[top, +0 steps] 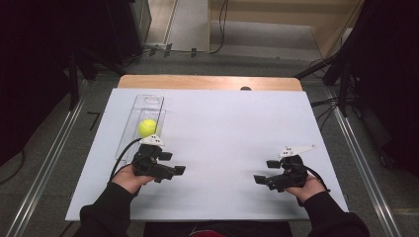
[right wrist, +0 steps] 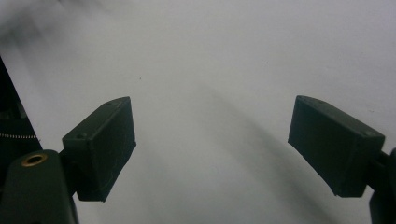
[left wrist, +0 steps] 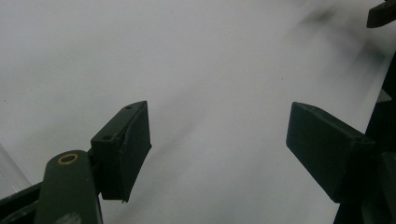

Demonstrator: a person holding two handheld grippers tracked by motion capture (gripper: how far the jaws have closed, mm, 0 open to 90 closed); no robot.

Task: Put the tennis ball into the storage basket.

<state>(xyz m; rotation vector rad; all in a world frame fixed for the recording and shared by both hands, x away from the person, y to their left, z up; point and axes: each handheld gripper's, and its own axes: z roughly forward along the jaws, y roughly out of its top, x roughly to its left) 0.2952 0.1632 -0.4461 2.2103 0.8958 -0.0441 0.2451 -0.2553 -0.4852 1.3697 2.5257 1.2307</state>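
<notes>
Dark sleeves (top: 106,210) come in at the near edge of the high view, each arm ending in a hand wrapped around a black gripper. On the person's left, the left hand (top: 129,177) holds the left gripper (top: 172,164) low over the white sheet (top: 222,128), its tips turned toward the middle of the table. Its jaws stand wide apart with nothing between them; the left gripper view shows the same gripper (left wrist: 218,149) with bare white surface filling the gap, and a sliver of clear plastic at the lower left edge. Across the sheet, well apart from it, the right hand (top: 309,186) holds the right gripper (top: 265,171), tips turned inward toward the other. In the right gripper view this gripper (right wrist: 212,149) is likewise spread wide, grasping nothing, over plain white surface.

Just beyond the left gripper lies a long clear plastic tray (top: 148,104), set lengthwise away from the person. A yellow-green tennis ball (top: 147,128) sits inside it, toward the near half, close behind the gripper's grey plate but not in its grasp. Farther on, the wooden table edge (top: 210,82) shows past the sheet, then grey floor with cables.
</notes>
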